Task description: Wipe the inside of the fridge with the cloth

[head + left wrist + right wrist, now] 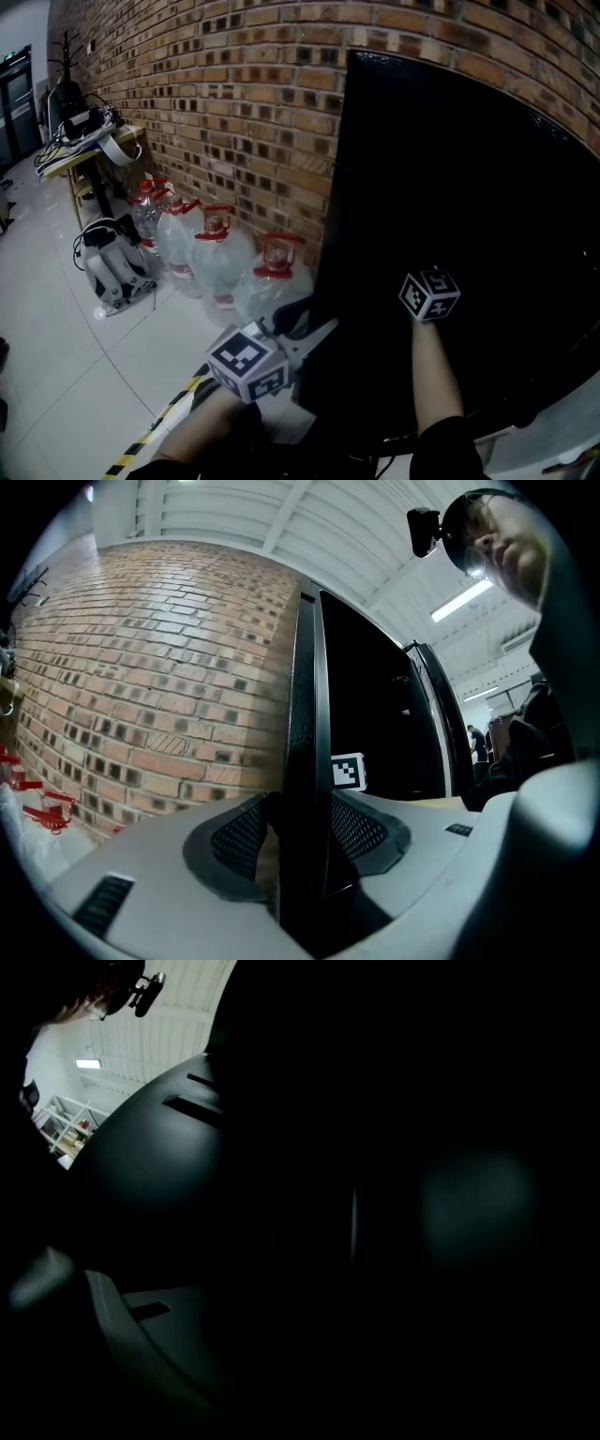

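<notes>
The black fridge door [469, 187] stands in front of a brick wall. My left gripper [314, 330] is at the door's left edge. In the left gripper view its jaws stand on either side of that edge [305, 714], and the dark pads [361, 832] lie against it. My right arm reaches past the door into the dark. Only the right gripper's marker cube [429, 294] shows in the head view, and its jaws are hidden. The right gripper view is almost black, with only a dim grey finger [150, 1157] showing. I see no cloth in any view.
Several clear water jugs with red caps [216, 253] stand on the floor along the brick wall [234, 94], left of the fridge. A white device [112, 267] lies further left, below a table with cables [89, 141]. Yellow-black tape [155, 431] runs across the tiled floor.
</notes>
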The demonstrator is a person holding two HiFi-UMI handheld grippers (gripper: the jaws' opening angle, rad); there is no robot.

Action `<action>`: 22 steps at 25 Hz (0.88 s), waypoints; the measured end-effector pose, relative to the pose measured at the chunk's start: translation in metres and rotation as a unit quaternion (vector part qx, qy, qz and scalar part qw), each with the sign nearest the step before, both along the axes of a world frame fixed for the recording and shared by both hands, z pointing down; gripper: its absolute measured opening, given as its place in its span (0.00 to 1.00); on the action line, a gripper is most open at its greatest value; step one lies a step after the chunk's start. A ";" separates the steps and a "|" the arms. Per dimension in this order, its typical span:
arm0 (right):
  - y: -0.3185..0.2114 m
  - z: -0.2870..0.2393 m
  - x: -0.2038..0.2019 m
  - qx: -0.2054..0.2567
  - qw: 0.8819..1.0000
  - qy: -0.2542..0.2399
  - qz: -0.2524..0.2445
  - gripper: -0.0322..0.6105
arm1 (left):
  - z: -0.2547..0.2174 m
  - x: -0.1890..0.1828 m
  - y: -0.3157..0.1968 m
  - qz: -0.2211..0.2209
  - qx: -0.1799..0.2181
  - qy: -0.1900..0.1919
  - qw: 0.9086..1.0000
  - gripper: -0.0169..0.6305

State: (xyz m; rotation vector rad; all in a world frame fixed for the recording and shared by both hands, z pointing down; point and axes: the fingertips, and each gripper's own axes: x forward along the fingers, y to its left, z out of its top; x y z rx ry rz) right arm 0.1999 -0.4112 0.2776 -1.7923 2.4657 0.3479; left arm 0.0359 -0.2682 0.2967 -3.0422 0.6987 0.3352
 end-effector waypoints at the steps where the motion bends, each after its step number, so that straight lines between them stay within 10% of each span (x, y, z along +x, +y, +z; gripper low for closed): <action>1: -0.005 0.001 0.003 -0.003 1.000 -0.001 0.004 0.17 | 0.001 0.000 -0.001 0.001 0.002 0.001 1.000 0.36; 22: -0.044 0.014 0.034 -0.026 0.981 0.085 0.175 0.17 | 0.003 0.001 0.001 -0.030 0.000 0.007 1.000 0.35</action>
